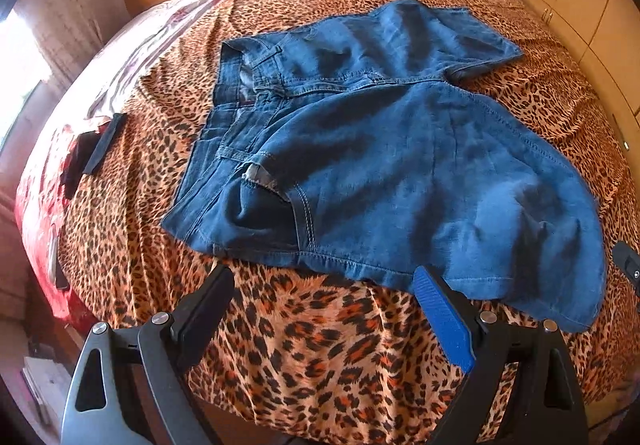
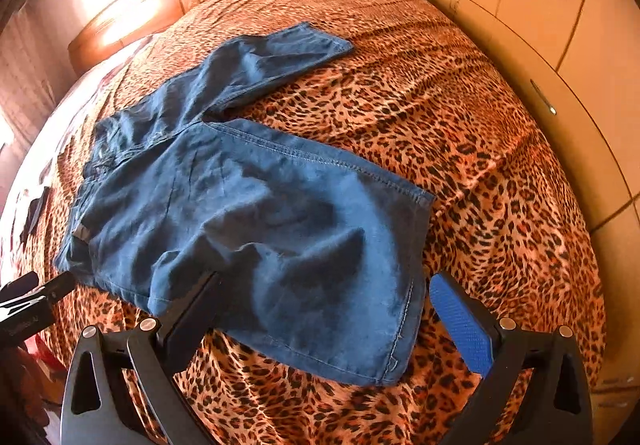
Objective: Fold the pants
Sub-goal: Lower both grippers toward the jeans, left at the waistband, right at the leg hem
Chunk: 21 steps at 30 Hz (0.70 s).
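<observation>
While the left gripper point(image 1: 324, 285) hovers with fingers spread wide just short of the waist end, the blue denim pants point(image 1: 380, 149) lie rumpled on the leopard-print bedspread point(image 1: 320, 357), legs folded short and splayed; the right gripper point(image 2: 324, 293), fingers equally apart, straddles the nearer leg's hem.

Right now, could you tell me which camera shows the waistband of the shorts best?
The left wrist view: the waistband faces it, with seams and pocket opening clear. In the right wrist view the waistband sits at the far left of the shorts, foreshortened and dim.
</observation>
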Available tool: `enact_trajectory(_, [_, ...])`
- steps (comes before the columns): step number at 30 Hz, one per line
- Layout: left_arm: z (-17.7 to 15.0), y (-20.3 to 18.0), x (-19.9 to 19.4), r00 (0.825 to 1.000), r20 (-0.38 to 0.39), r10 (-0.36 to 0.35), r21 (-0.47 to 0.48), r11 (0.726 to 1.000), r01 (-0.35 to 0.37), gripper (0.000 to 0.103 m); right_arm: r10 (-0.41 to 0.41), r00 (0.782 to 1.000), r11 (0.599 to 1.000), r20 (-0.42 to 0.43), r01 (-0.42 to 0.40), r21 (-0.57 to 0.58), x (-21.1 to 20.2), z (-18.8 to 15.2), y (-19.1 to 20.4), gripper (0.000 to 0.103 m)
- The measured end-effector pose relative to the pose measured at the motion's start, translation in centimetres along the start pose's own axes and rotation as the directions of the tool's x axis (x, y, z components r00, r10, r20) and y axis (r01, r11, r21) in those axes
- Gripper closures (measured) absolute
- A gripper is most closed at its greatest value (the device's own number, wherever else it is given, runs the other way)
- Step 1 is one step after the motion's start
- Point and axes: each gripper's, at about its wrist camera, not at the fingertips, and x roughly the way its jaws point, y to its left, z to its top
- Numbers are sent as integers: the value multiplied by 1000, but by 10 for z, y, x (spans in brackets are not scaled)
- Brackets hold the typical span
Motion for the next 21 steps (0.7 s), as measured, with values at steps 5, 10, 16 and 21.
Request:
enact_trajectory(5, [18, 13, 26, 999, -39, -22, 53, 998, 24, 11, -36, 998, 989, -48, 43, 141, 13, -6, -17, 1])
enact_trajectory(10, [39, 52, 83, 968, -240, -70, -13, 998, 68, 11, -70, 984, 934, -162, 122, 336, 41, -20, -64, 1])
enact_trajectory(16, [43, 136, 152, 878, -419, -231, -344, 935, 82, 13, -17, 964, 817, -264, 166, 552, 75, -43, -109, 1])
enact_trajectory(21, [54, 151, 171, 862, -398, -313, -457, 883, 109, 6, -29, 962, 830, -272, 175, 530, 89, -39, -94, 1])
